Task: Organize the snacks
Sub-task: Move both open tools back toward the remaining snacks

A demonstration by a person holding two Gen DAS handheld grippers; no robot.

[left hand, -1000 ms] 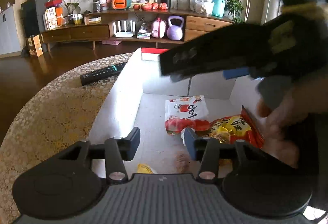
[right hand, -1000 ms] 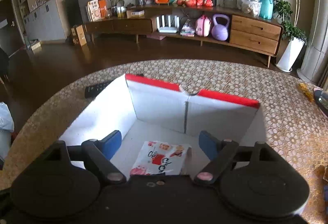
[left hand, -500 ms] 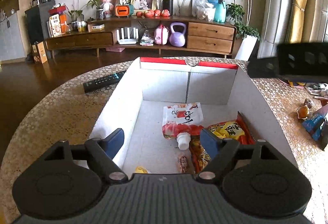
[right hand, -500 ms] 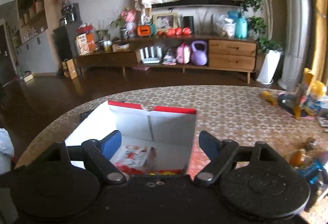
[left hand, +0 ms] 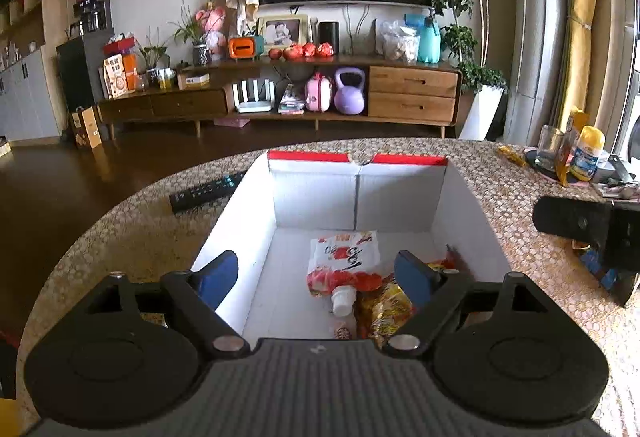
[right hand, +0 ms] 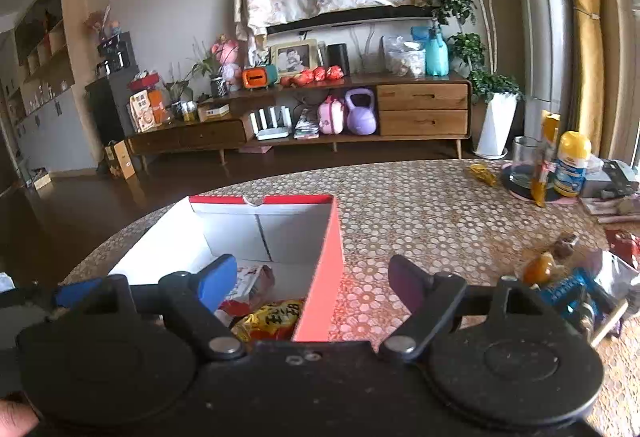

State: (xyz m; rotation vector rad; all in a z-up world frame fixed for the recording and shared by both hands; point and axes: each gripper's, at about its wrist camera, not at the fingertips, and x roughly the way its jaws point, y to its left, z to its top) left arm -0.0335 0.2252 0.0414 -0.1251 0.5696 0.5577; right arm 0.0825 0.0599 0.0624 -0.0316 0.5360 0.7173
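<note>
Jaws: we hold left gripper (left hand: 316, 275) and right gripper (right hand: 312, 283) open, empty.
Risk: blue packet (right hand: 568, 293) at 3 o'clock may slip, crinkly.

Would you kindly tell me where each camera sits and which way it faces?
Left wrist: on the left gripper, looking down into the white box; its open fingers show, and the right gripper at right.
Right wrist: on the right gripper, above the box's red wall, facing the table; open fingers show.
Shared: box, yellow snack bag, sideboard.
</note>
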